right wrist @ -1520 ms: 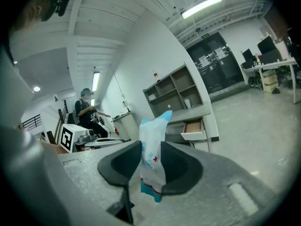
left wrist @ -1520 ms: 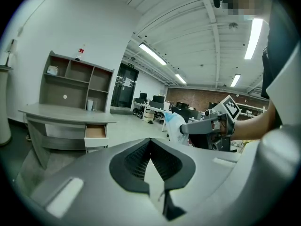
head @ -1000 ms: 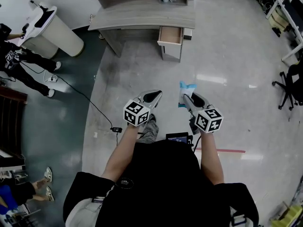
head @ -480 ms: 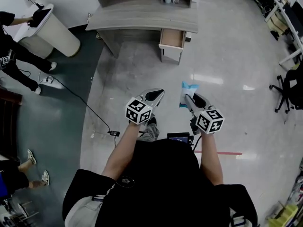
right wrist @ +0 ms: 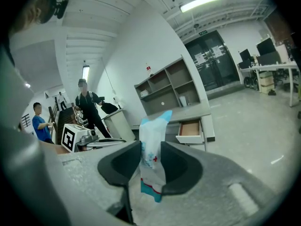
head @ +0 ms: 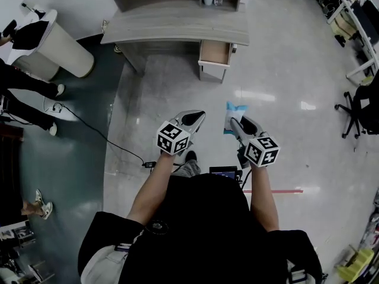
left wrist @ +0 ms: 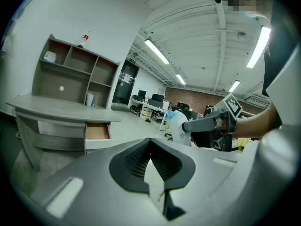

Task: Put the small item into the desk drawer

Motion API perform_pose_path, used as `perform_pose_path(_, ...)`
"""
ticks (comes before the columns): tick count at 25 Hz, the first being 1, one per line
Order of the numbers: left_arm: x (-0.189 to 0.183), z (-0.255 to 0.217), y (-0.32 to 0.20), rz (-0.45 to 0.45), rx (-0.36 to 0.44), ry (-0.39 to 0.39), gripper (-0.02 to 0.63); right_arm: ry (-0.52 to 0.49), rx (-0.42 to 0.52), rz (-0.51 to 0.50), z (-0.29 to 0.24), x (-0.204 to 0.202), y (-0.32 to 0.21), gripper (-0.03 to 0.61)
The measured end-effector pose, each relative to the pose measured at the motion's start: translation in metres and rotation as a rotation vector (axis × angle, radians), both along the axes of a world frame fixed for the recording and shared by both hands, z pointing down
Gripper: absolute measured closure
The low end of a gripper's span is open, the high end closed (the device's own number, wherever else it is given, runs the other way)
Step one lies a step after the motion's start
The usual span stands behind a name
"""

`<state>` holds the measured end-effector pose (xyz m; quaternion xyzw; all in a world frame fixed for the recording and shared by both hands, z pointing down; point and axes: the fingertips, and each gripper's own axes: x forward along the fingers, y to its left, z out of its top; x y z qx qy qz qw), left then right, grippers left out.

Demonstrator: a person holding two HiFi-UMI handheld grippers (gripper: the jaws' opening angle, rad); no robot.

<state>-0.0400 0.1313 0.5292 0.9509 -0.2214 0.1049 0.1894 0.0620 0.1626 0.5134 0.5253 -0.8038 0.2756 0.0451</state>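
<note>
Currently we are in the carry step. The right tongs [right wrist: 151, 163] are clenched on the small packet [right wrist: 153, 145], a white and blue sachet that stands upright between the pads and projects beyond their tips. The left tongs [left wrist: 149, 147] are pressed together with nothing between them, just beside the right pair. The drawer [head: 214, 51] stands pulled out from the worktop [head: 172, 25], well ahead of both tongs and roughly between their lines. Its interior appears bare. We judge that placing has not begun. The next move calls for closing the gap to the drawer, bringing the right tongs above the open compartment, lowering the packet inside, and only then releasing it.
</note>
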Motion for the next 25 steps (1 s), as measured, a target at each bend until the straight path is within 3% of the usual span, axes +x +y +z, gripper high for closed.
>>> perform_pose_path(25, -0.031, 0.004, -0.077, 0.118, -0.022, 0.040, 0.614, 0.051, -0.024, 0.077, -0.001, -0.044, -0.072, 0.448)
